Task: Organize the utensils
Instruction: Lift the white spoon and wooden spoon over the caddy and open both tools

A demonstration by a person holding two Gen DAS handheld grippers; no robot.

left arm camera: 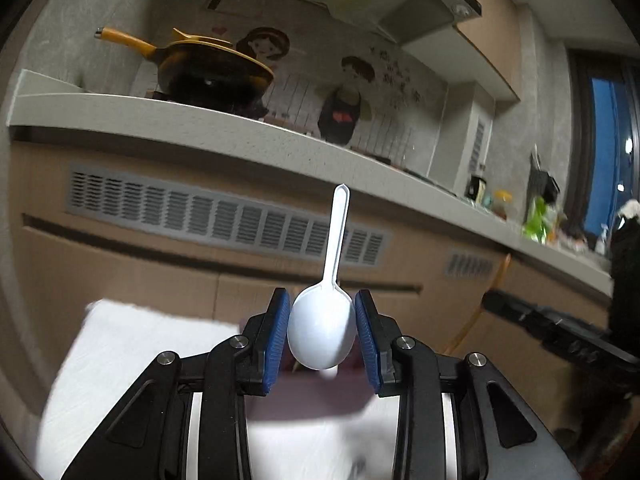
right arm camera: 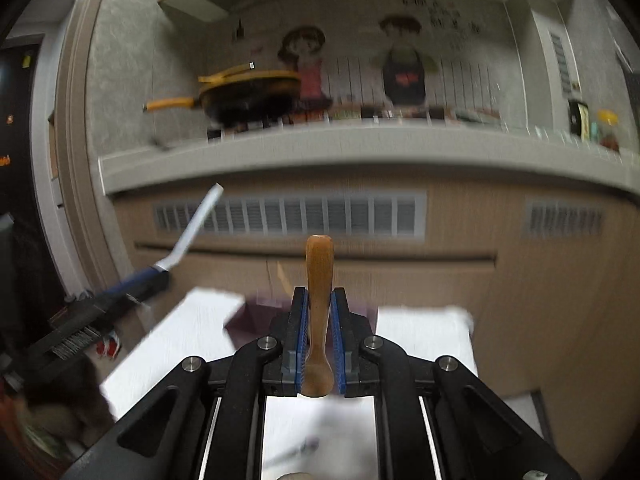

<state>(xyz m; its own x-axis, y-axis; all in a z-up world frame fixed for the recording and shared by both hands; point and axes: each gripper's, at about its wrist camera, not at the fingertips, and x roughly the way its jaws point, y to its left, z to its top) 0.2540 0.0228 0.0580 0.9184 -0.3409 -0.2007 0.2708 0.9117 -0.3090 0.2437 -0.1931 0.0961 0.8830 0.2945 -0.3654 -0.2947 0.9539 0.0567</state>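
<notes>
In the left wrist view a white plastic spoon [left arm camera: 322,328] stands upright, its bowl pinched between the blue pads of my left gripper [left arm camera: 322,312] and its handle pointing up. In the right wrist view my right gripper [right arm camera: 319,312] is shut on a wooden utensil handle [right arm camera: 319,280] that sticks up between the pads; its working end is hidden. Both grippers are held above a white table [right arm camera: 180,344]. The white spoon [right arm camera: 196,224] and the left gripper's blue pad also show at the left of the right wrist view. The right gripper's black body [left arm camera: 560,332] shows at the right of the left wrist view.
A dark purple box [right arm camera: 256,316] sits on the white table just beyond the right gripper. Ahead runs a grey kitchen counter [left arm camera: 240,128] over brown cabinets with vent grilles [left arm camera: 224,216]. A yellow-handled black pan [left arm camera: 208,72] stands on it; bottles and jars [left arm camera: 500,200] crowd its right end.
</notes>
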